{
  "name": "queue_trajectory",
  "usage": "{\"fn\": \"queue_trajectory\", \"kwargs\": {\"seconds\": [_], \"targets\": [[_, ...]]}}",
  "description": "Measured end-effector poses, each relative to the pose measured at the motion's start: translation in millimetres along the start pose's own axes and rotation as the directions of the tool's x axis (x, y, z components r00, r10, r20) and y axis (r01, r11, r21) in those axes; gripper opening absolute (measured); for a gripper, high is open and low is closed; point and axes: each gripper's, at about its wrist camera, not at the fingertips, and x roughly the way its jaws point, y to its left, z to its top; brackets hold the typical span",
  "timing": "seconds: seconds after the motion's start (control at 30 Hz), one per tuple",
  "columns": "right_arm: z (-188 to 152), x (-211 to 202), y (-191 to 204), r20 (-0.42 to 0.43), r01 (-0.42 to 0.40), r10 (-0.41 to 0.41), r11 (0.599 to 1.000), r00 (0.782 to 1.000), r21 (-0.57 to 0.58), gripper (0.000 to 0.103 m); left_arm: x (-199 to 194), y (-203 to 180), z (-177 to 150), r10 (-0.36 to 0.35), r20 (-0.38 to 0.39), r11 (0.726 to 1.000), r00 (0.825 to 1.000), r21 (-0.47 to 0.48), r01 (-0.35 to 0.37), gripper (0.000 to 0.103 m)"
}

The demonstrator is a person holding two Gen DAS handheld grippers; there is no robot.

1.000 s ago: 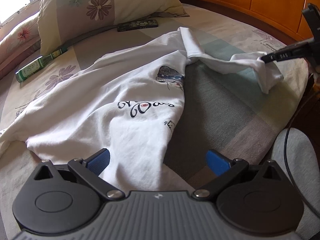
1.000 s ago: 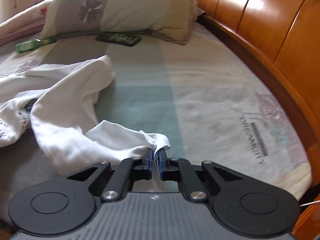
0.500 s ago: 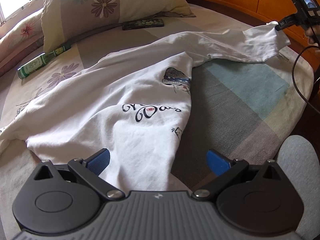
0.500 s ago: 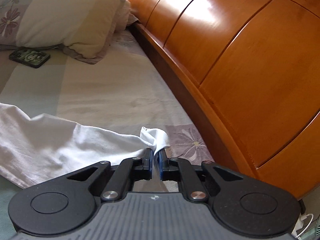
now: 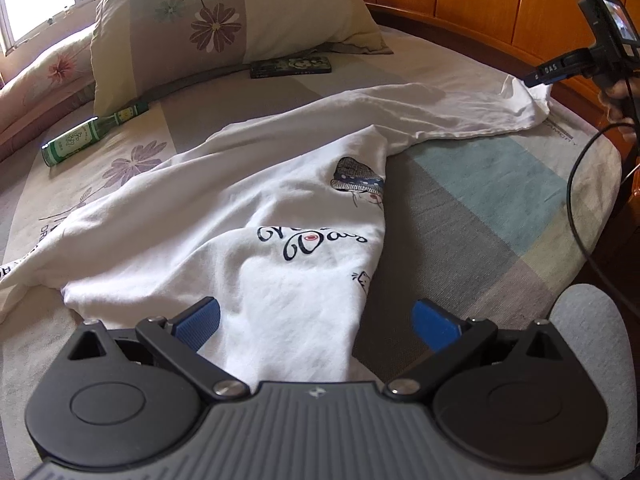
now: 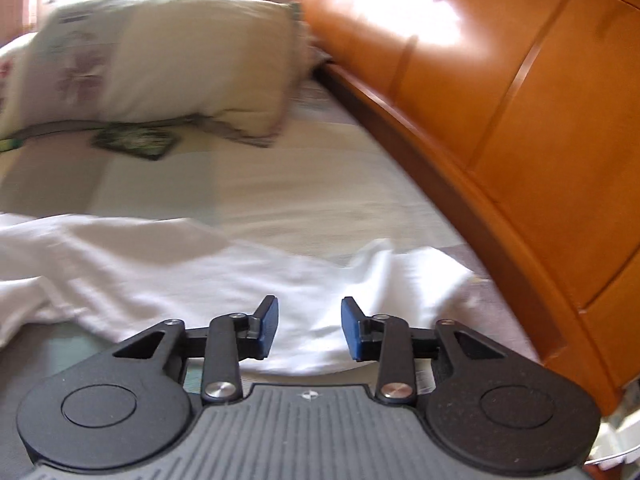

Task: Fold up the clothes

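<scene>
Since half a second ago: right gripper (image 6: 308, 328) now parted, sleeve (image 5: 460, 114) let go, lying stretched flat toward bed (image 5: 500, 200) edge by headboard (image 6: 500, 100). Left gripper (image 5: 316, 322) spread wide, holding nothing, above hem of white shirt (image 5: 240, 232), rumpled, print up. Probably mid spread-out; folding unfinished.

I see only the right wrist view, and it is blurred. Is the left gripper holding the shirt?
Observer: No. The left gripper is open, and the lower end of the white T-shirt lies between its jaws, not gripped.
Operator: Has the shirt a print?
Observer: Yes, a hat drawing above dark script lettering.
Operator: Is there something else on the bed?
Observer: A green bottle lies on its side beside the pillow.
</scene>
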Motion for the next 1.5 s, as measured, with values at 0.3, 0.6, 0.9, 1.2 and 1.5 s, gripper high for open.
{"fn": "queue_trajectory", "kwargs": {"seconds": [0.3, 0.6, 0.9, 1.2, 1.5], "targets": [[-38, -58, 118, -0.027, -0.340, 0.340, 0.933, 0.940, -0.118, 0.063, -26, 13, -19, 0.030, 0.041, 0.998, 0.999, -0.054, -0.027, 0.102], [-88, -99, 190, -0.075, -0.476, 0.471, 0.874, 0.879, -0.098, 0.074, -60, 31, -49, 0.073, 0.072, 0.994, 0.995, -0.092, -0.067, 0.102], [-132, -131, 206, -0.060, -0.489, 0.487, 0.872, 0.871, -0.016, 0.092, -90, 29, -73, 0.109, 0.084, 0.991, 0.991, -0.091, -0.101, 0.102], [-175, -153, 212, -0.010, -0.474, 0.475, 0.880, 0.880, 0.041, 0.100, -79, 2, -77, 0.094, 0.105, 0.995, 0.990, -0.038, -0.090, 0.102], [-203, -152, 199, 0.040, -0.425, 0.423, 0.899, 0.905, 0.109, 0.103, -54, -12, -52, 0.063, 0.097, 0.998, 0.993, 0.009, -0.064, 0.102]]}}
